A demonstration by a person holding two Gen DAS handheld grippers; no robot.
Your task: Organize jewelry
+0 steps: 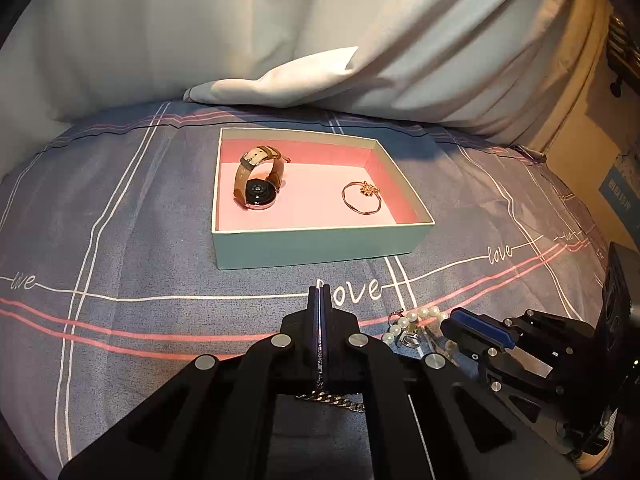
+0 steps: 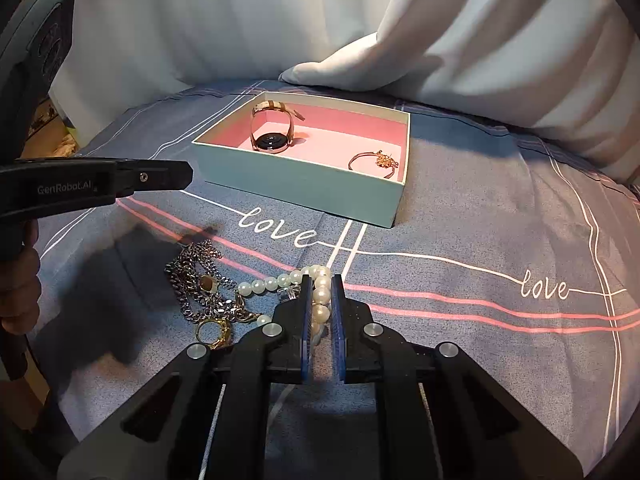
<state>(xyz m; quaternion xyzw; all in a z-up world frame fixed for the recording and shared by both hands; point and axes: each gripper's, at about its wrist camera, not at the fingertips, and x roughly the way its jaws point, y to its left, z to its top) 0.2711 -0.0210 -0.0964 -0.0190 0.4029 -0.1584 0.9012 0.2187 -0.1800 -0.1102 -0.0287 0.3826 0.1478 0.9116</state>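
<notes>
A teal box (image 1: 320, 244) with a pink inside lies on the bed; it also shows in the right wrist view (image 2: 296, 184). In it are a watch (image 1: 260, 190) (image 2: 272, 136) and a gold bracelet (image 1: 362, 198) (image 2: 374, 162). My left gripper (image 1: 319, 294) is shut on a silver chain (image 1: 332, 398) that hangs below its fingers. My right gripper (image 2: 321, 286) (image 1: 472, 326) is closed on a pearl bracelet (image 2: 320, 292) (image 1: 416, 318). Beside the pearls lie a heap of silver chain (image 2: 196, 276) and a gold ring (image 2: 214, 332).
The bed cover (image 2: 480, 220) is grey-blue with white and pink lines. White pillows (image 1: 280, 84) lie behind the box. A hand (image 2: 20, 280) holds the left gripper body (image 2: 92, 184) at the left of the right wrist view.
</notes>
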